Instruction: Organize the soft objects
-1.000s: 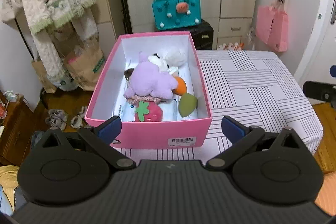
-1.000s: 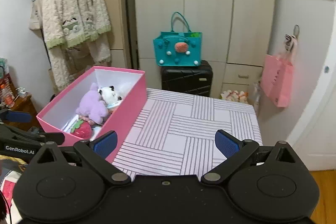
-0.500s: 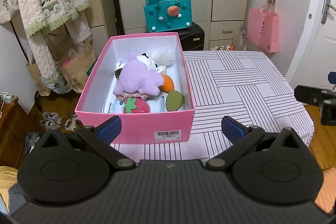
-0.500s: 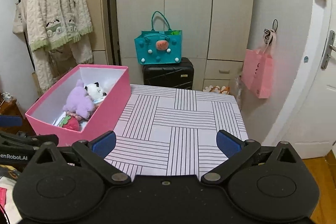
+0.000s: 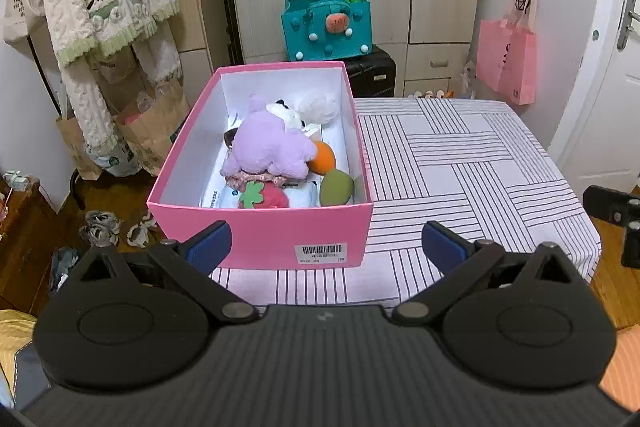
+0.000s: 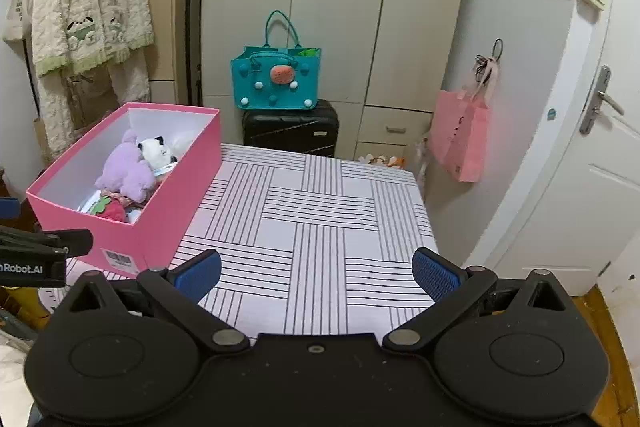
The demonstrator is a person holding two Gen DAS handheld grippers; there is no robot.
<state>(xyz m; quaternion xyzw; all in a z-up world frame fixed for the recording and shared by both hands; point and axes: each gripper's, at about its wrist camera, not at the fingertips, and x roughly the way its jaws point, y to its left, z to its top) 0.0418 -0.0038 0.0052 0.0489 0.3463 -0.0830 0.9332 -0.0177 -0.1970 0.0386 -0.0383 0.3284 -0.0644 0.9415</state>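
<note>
A pink box (image 5: pixel 260 231) is set on the left part of a table covered by a striped cloth (image 5: pixel 460 163). Inside it are packed a purple plush (image 5: pixel 268 151), a black-and-white plush (image 5: pixel 286 113), a white fluffy ball (image 5: pixel 320 105), an orange ball (image 5: pixel 324 157), a green sponge (image 5: pixel 336 189) and a strawberry toy (image 5: pixel 264 197). The left gripper (image 5: pixel 326 241) is held spread wide before the box, nothing between its fingers. The right gripper (image 6: pixel 316 269) is likewise spread and empty over the bare cloth.
</note>
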